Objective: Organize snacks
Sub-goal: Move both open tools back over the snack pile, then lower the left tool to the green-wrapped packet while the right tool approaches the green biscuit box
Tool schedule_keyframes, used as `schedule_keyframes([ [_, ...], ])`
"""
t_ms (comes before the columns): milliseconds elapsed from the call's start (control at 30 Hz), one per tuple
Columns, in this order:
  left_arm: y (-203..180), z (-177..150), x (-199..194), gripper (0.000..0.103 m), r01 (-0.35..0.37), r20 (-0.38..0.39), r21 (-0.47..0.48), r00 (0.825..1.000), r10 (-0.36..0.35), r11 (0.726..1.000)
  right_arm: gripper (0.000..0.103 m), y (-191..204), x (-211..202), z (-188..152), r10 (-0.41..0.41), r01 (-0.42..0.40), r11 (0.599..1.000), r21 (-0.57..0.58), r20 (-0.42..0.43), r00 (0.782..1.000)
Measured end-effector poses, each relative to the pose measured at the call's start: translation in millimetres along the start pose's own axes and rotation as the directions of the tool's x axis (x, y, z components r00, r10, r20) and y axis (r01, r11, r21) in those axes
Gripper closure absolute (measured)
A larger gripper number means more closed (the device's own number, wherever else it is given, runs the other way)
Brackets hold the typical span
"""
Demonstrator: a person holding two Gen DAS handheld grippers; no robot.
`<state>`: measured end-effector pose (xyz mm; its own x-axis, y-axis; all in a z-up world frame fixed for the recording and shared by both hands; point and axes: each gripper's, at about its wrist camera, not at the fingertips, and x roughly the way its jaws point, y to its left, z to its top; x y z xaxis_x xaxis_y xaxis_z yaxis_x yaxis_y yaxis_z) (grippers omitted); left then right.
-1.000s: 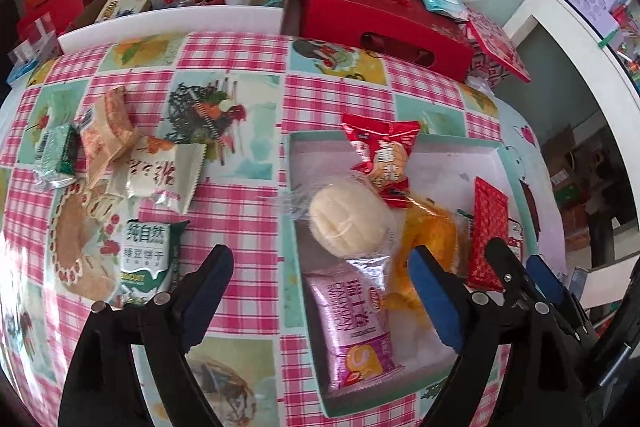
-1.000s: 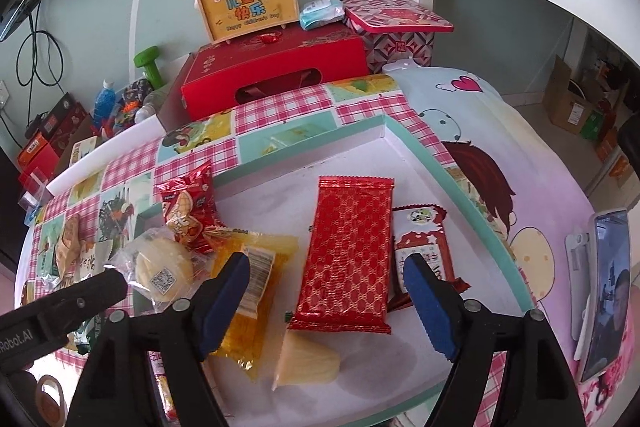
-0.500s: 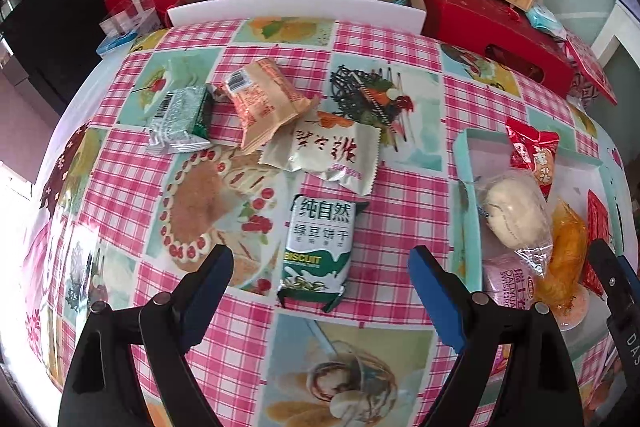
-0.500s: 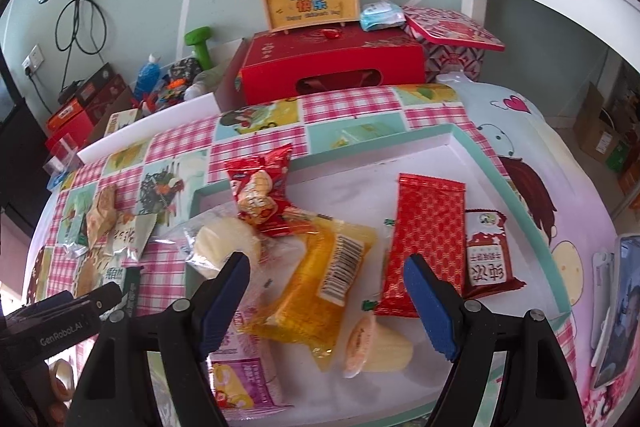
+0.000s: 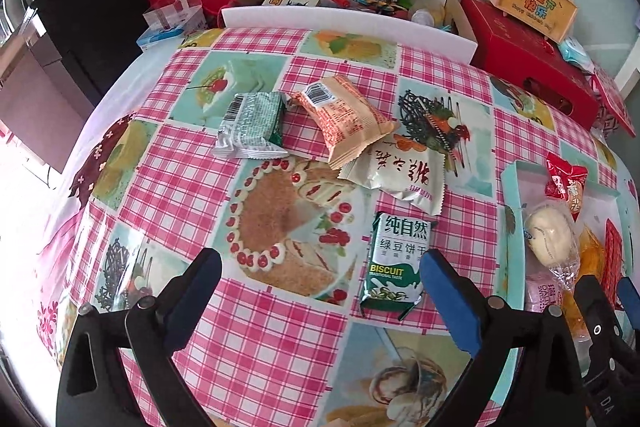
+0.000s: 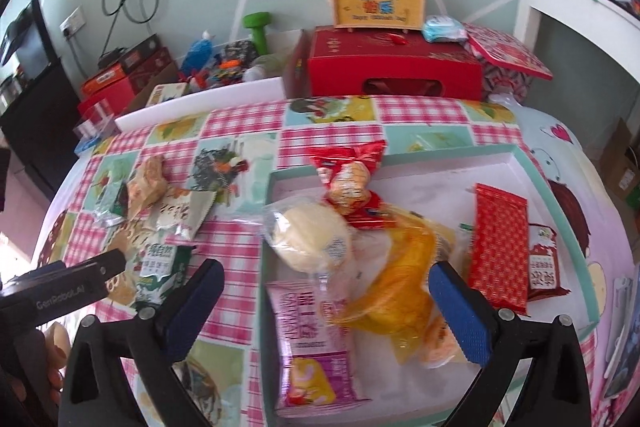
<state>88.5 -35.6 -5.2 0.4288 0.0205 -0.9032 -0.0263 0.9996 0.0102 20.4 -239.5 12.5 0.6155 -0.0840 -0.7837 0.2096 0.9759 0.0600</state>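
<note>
Left wrist view: left gripper (image 5: 318,281) jaws wide apart, empty, above biscuit pack (image 5: 396,263); right gripper (image 6: 324,301) likewise over tray (image 6: 560,195).

Tray (image 5: 507,227) cut off at right edge

The bench (image 5: 168,187), under a pink checked cloth, carries four loose snack packets (image 5: 396,259) and a tray (image 6: 420,155).

Tablecloth (image 5: 192,187) showing pink-white gingham with teal food-picture squares. Tray (image 6: 560,195) showing teal rim, white floor. Biscuit pack (image 5: 396,263) showing green-white. Long wrapper (image 6: 498,243) showing red with gold lattice. Tongs pads (image 5: 452,299) showing blue.
</note>
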Motion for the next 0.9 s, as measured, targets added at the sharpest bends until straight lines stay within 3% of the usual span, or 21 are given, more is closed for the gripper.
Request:
schedule_keyframes([
  [367, 54, 1, 0, 0.004, -0.122, 0.016, -0.048, 0.992, 0.123, 0.991, 0.0, 54, 4, -9, 0.063, -0.063, 0.991, -0.116, -0.006, 0.998],
  [567, 91, 2, 5, 0.004, -0.187, -0.005, -0.119, 0.982, 0.188, 0.975, 0.0, 73, 10, -14, 0.093, -0.095, 0.985, -0.142, -0.019, 0.995],
  [900, 104, 4, 15, 0.004, -0.128, -0.033, -0.14, 0.992, 0.124, 0.982, 0.0, 106, 33, -26, 0.122, -0.136, 0.972, -0.189, -0.082, 0.989],
])
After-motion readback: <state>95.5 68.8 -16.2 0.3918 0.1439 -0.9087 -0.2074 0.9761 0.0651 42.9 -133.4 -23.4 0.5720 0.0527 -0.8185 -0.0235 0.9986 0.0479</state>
